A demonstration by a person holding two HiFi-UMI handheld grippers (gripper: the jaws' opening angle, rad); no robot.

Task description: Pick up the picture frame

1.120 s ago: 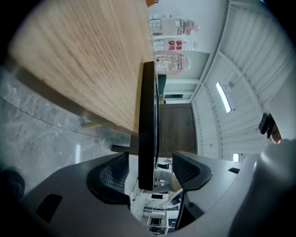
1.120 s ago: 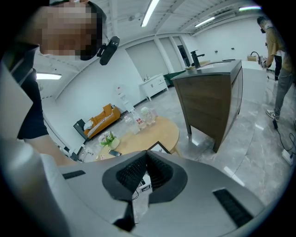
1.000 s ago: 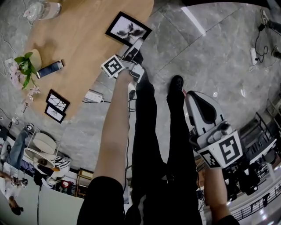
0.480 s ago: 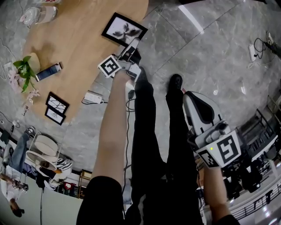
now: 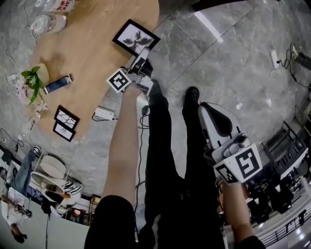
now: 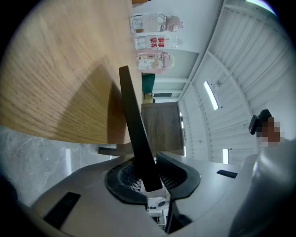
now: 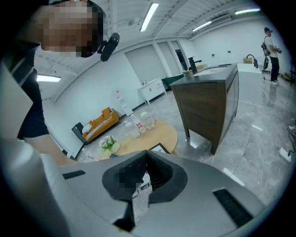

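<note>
Since the earlier frame, left gripper jaws have been closing and are now clamped on the near edge of the frame, over the table rim. Right gripper jaws are closed, empty.

picture frame corner behind left gripper; bottles partly beyond top edge

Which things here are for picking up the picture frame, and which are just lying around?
For the job:
- picture frame
- left gripper, whose jaws have just been closing and now clamp the frame's edge

Just lying about:
- plant
- bottles
- two small frames
- power strip on the floor
- right gripper, shut and empty
</note>
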